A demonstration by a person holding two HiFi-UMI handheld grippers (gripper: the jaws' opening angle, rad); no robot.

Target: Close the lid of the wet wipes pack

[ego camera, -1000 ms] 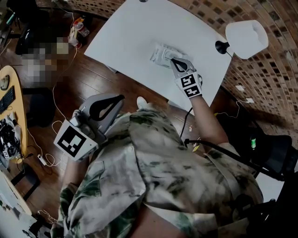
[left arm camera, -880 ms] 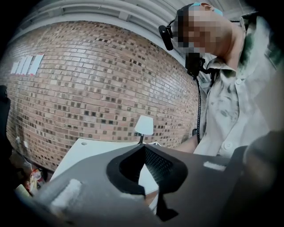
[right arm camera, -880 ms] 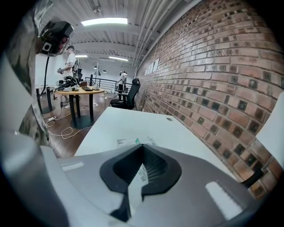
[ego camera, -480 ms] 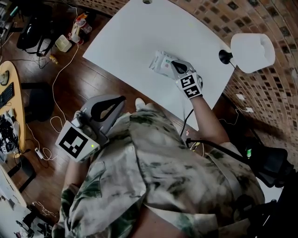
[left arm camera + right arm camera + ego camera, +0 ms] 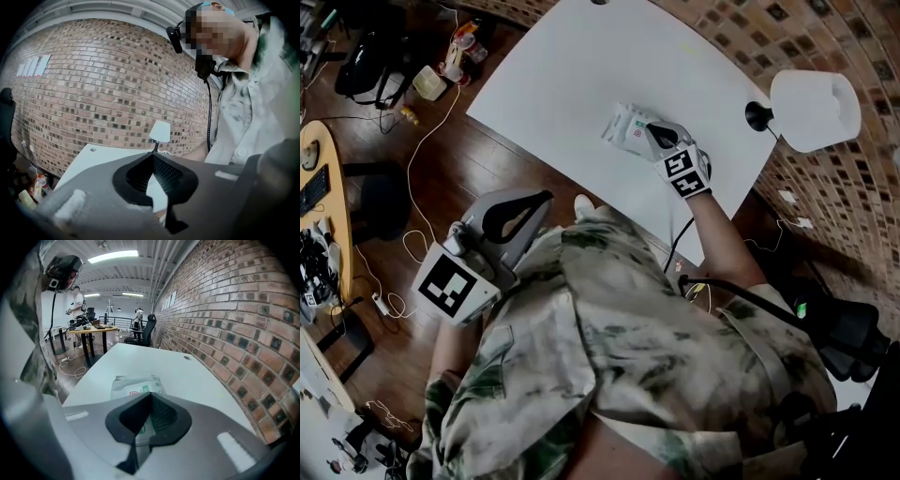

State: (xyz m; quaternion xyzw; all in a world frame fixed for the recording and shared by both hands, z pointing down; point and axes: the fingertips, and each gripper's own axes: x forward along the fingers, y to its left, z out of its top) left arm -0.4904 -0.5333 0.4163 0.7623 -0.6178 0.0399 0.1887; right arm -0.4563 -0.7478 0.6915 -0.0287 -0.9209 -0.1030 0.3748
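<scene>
Pressing step, I reckon: right claw (image 5: pixel 654 131), jaws together and empty, tip on the crinkly white plastic wet wipes pack (image 5: pixel 625 123) right under it. Next needs a firm downward push. Left claw (image 5: pixel 546 196) closed on nothing, idle.

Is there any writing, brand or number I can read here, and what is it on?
Nothing legible.
Soft grey wet wipes pack: red and green label print, too blurred to read.
Right gripper and left gripper cubes: black-and-white square patterns, no words.
Pale sheets on brick wall: too small.
</scene>
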